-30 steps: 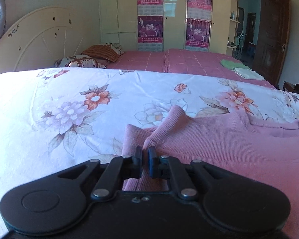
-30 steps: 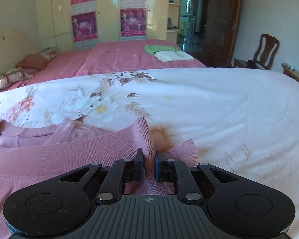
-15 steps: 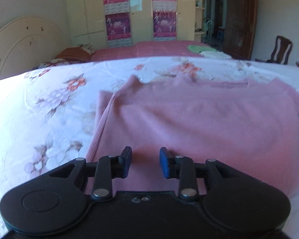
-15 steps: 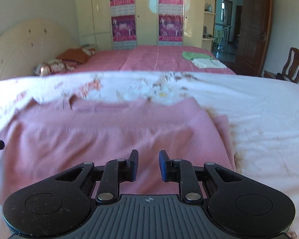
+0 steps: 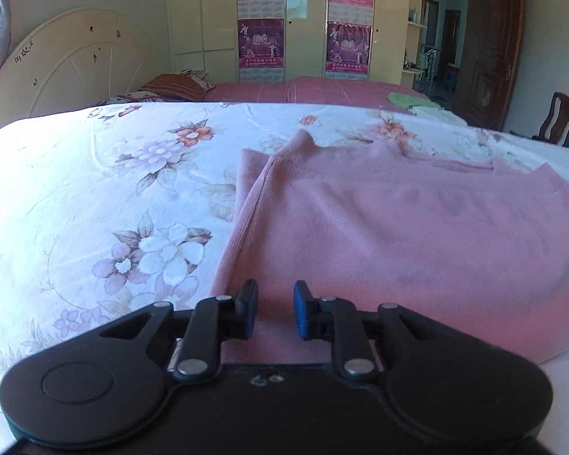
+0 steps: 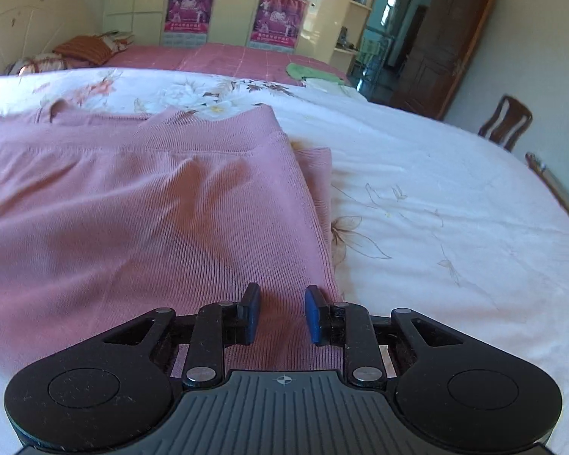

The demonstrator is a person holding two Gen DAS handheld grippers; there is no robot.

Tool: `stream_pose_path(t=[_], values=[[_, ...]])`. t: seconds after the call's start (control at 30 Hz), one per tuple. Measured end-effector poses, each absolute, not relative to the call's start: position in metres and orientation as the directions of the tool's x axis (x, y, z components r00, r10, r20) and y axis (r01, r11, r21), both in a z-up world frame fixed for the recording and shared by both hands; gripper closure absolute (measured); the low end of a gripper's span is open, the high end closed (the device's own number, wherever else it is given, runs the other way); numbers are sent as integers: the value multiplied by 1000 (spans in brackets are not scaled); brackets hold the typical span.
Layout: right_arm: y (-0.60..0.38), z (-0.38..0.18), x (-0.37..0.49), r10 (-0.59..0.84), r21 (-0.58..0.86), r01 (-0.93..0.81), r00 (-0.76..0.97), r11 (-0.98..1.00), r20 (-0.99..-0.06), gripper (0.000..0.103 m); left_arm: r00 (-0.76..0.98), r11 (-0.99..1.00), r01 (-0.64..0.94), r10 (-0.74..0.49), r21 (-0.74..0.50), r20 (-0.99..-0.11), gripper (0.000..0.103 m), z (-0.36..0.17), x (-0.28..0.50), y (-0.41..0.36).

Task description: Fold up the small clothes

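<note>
The left gripper (image 5: pixel 275 314) is seen released above the near left edge of the pink sweater (image 5: pixel 417 235); its jaws have just been closing a little, and no cloth is pinched between them. The sweater is spread flat on the flowered bedsheet (image 5: pixel 95 189), reaching from 12 to 3 o'clock of this gripper. The right gripper (image 6: pixel 280 313) is released too, its jaws having just been opening, above the sweater's right edge, with the garment lying from 9 to 12 o'clock. A wooden chair (image 6: pixel 506 121) is seen at 2 o'clock.

left gripper (image 5: pixel 275 309): black, blue pads | right gripper (image 6: pixel 282 313): black, ribbed grey plate
</note>
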State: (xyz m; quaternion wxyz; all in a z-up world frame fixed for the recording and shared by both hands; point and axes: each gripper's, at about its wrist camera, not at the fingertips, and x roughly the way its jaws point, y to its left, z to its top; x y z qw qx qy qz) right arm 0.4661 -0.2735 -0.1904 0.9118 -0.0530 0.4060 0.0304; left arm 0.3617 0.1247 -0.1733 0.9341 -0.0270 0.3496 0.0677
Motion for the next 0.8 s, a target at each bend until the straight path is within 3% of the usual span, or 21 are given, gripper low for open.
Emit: stream_pose_path(t=[0.17,0.37,0.4,0.43,0.47,0.6,0.8], values=[[-236,-166,478,153,37,-178,699,983,-699,79,786,998,-51,19,-34,-618,76,-156,389,86],[-211,-197,496,110,-52,-218,667,975,-737,79,721,998,-65,61,20,-691,71,-194,425,73],[-223,-202,493,108,-44,-205,674,978,-731,70,730,996,-92,65,-3,-681,71,-198,422,83],[-235,-205,490,71,-61,-166,686,984,-724,55,730,995,-99,61,-17,-680,70,-199,420,89],[-248,-209,488,15,-94,-121,685,988,-729,33,728,995,-97,55,-24,-683,70,-197,419,94],[-268,-203,480,41,-45,-110,673,993,-738,30,720,993,-116,68,-22,-691,72,-185,412,90],[-230,-170,466,151,40,-167,733,985,-664,31,720,997,-62,7,-55,-694,67,-174,402,57]])
